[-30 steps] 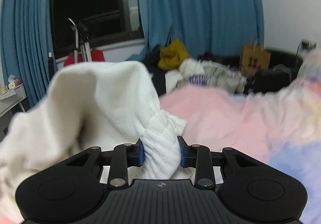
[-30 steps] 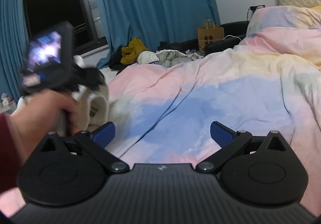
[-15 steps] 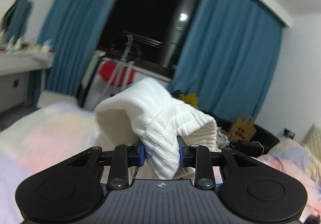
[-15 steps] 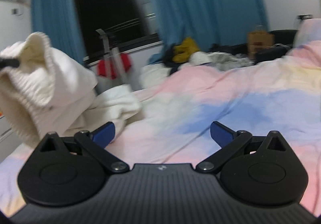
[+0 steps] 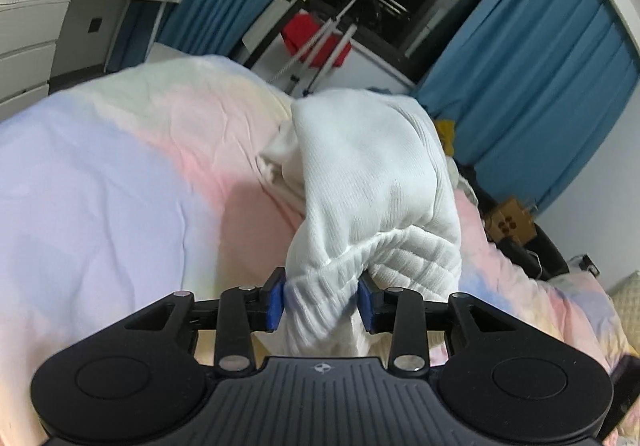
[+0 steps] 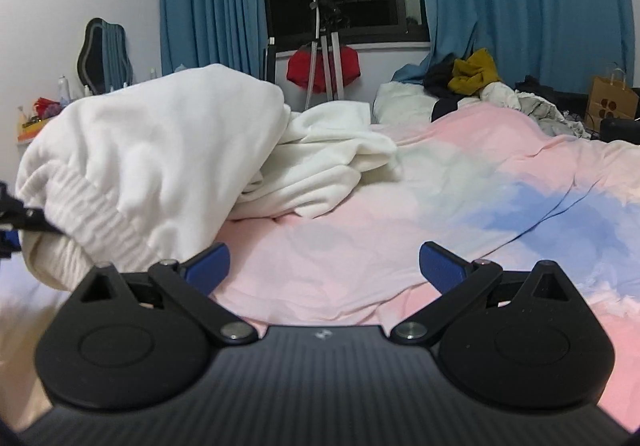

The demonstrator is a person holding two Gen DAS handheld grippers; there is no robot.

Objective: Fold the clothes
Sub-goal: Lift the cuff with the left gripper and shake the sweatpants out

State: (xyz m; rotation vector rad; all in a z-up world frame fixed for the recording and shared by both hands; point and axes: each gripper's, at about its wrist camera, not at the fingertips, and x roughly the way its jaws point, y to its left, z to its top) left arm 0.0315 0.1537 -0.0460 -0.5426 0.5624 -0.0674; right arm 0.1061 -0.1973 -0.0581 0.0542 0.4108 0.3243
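Note:
My left gripper [image 5: 320,300] is shut on the ribbed hem of a white knit sweater [image 5: 372,182] and holds it above the bed. The sweater trails back onto the pastel duvet [image 5: 100,174]. In the right wrist view the same sweater [image 6: 160,150] hangs at the left, its rest bunched on the duvet [image 6: 400,230]. The tip of the left gripper shows at the left edge there. My right gripper [image 6: 324,266] is open and empty, low over the duvet to the right of the sweater.
A pile of other clothes [image 6: 472,82] lies at the far end of the bed. A drying rack with a red garment [image 6: 320,66] stands by the window. A paper bag [image 6: 612,98] sits at right. A white dresser [image 5: 48,18] stands left.
My left gripper has swung left and tilted down with the sweater hem still in it. The right gripper view has turned further left toward the sweater; its jaws stay open.

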